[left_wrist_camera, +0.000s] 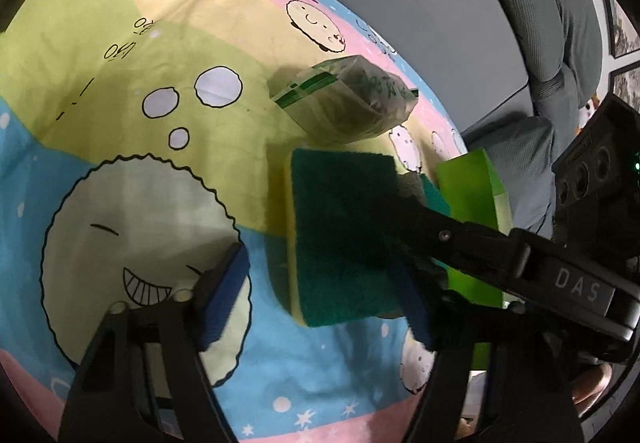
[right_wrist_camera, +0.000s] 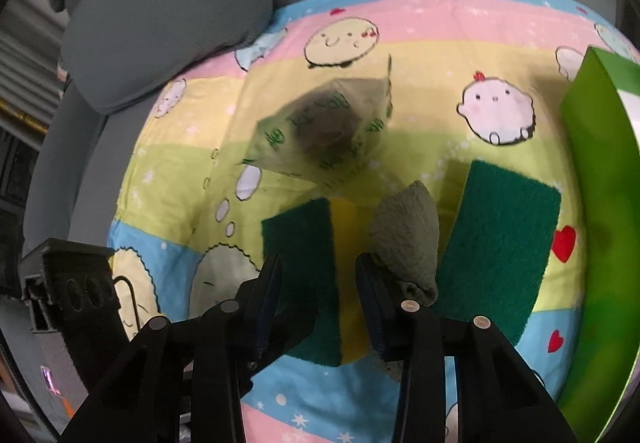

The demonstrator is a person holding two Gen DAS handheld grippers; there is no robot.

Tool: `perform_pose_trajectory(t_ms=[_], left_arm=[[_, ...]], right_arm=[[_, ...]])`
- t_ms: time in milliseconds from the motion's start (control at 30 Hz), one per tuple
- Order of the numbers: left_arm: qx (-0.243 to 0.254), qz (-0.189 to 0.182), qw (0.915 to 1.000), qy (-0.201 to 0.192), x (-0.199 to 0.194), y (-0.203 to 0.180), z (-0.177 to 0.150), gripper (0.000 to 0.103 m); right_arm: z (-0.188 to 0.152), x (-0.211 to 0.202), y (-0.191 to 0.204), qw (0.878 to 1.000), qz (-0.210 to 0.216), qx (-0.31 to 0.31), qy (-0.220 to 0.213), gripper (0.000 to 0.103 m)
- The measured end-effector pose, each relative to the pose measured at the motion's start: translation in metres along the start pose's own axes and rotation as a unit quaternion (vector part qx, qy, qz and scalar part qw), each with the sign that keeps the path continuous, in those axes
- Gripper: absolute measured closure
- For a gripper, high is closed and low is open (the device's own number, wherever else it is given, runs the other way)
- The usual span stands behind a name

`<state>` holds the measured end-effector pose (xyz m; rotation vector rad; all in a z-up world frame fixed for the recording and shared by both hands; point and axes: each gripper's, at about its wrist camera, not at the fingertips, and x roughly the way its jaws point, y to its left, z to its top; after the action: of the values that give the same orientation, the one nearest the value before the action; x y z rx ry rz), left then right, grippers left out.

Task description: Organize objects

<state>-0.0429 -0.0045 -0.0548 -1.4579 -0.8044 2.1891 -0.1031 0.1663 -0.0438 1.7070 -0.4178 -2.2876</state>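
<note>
A yellow sponge with a green scouring face [right_wrist_camera: 316,275] stands on edge between my right gripper's fingers [right_wrist_camera: 318,299], which close on its two sides. In the left wrist view the same sponge [left_wrist_camera: 340,235] is seen with the right gripper's finger across it. My left gripper [left_wrist_camera: 316,291] is open and empty, its blue pads wide apart. A second flat green scouring pad [right_wrist_camera: 504,243] lies to the right. A grey-green cloth [right_wrist_camera: 408,235] sits between the two. A clear bag printed in green [right_wrist_camera: 324,135] [left_wrist_camera: 348,103] lies beyond them.
Everything rests on a pastel cartoon-print sheet [left_wrist_camera: 120,83] over a grey couch. A bright green box [right_wrist_camera: 600,203] [left_wrist_camera: 472,211] stands at the right edge. Grey cushions [right_wrist_camera: 168,11] rise behind the sheet.
</note>
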Motion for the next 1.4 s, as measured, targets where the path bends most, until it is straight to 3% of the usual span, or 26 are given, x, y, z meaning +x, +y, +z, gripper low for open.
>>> perform_pose_trajectory(t_ms=[167, 567, 1000, 1400], left_arm=[[0.012, -0.016, 0.9998, 0.010, 0.010, -0.004, -0.002, 0.054], [0.069, 0.022, 0.9972, -0.019, 0.003, -0.027, -0.009, 0.060], [0.147, 0.024, 0.9843, -0.094, -0.031, -0.067, -0.019, 0.060], [0.216, 0.013, 0.9662, -0.140, -0.050, -0.119, -0.041, 0.060]], right_arm=[[-0.002, 0.010, -0.001, 1.000, -0.007, 0.003, 0.013, 0.062], [-0.011, 0.007, 0.004, 1.000, -0.012, -0.012, -0.007, 0.061], [-0.031, -0.051, 0.025, 0.993, 0.001, -0.063, -0.103, 0.061], [-0.055, -0.115, 0.009, 0.980, 0.022, -0.069, -0.184, 0.061]])
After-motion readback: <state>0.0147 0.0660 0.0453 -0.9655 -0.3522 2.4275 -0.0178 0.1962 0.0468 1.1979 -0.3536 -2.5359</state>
